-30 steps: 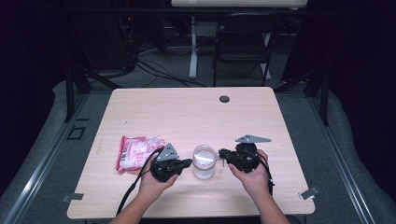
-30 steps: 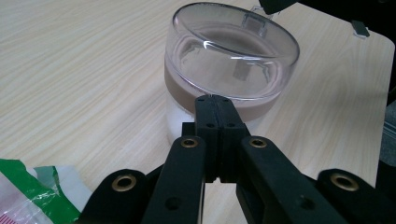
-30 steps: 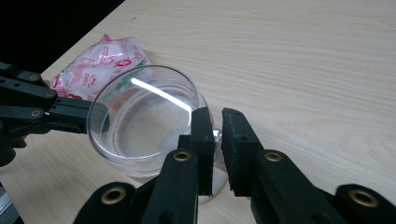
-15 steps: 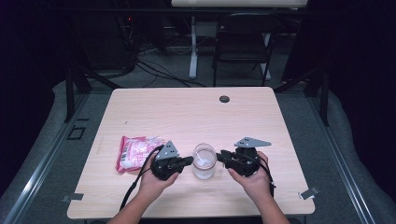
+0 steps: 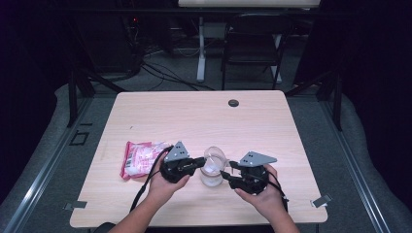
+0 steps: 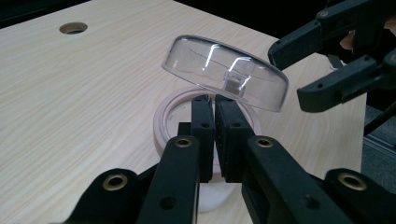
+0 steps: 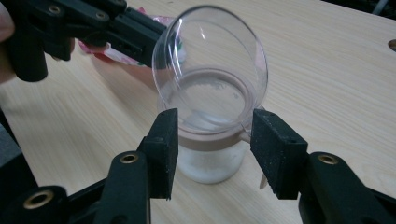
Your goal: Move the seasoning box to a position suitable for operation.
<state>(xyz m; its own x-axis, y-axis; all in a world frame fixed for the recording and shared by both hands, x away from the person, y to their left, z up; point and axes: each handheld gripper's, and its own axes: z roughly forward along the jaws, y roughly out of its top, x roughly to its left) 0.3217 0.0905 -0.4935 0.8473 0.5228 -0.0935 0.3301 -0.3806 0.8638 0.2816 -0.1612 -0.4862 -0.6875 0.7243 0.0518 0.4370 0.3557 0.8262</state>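
- Holding a black two-jaw gripper each, two hands come in over the near edge of the light wooden table; the left hand and the right hand are near the middle of that edge.
- Left gripper: its jaws are pressed together on the rim of the clear domed plastic lid, which is tilted up over the mouth of the jar.
- Right gripper: its jaws have just been opening and now are spread, one on each side of the jar neck, with no pad touching it as far as the right gripper view shows.
- Between both grippers stands the small clear jar with a pinkish collar and white content, upright, near the near edge, about the middle of its length.
- Just behind the left gripper lies a pink and white plastic packet, toward the left edge.
- Close to the far edge is a round dark hole in the table.
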